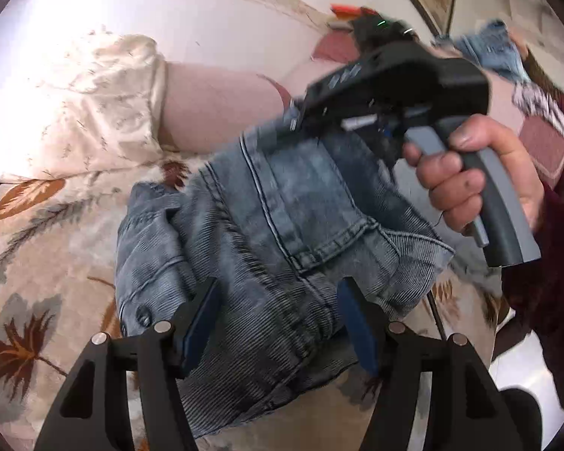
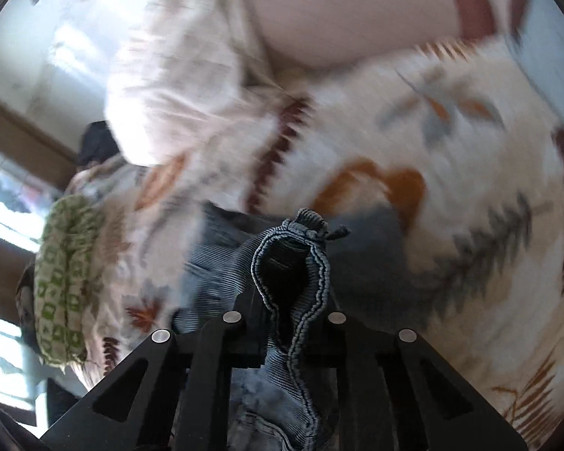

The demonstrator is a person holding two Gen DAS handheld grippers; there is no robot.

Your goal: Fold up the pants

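Blue-grey jeans (image 1: 282, 206) lie bunched on the bed, a back pocket facing up. My left gripper (image 1: 280, 314) stands open low over them, its blue pads (image 1: 203, 312) straddling a ridge of denim that spreads past both fingers. A hand (image 1: 470, 176) holds my right gripper (image 1: 293, 120) at the jeans' far edge, lifting it off the bed. In the right wrist view that gripper (image 2: 285, 300) is shut on a folded seam of the jeans (image 2: 293, 263), which loops out in front and hides the fingertips.
A leaf-print bedspread (image 1: 37, 244) covers the bed. A cream pillow (image 1: 86, 105) and a pink pillow (image 1: 222, 109) lie behind the jeans. More denim (image 1: 496, 49) sits far right. A green patterned cloth (image 2: 64, 274) lies at the bed's left edge. A dark red sleeve (image 1: 545, 282) is at right.
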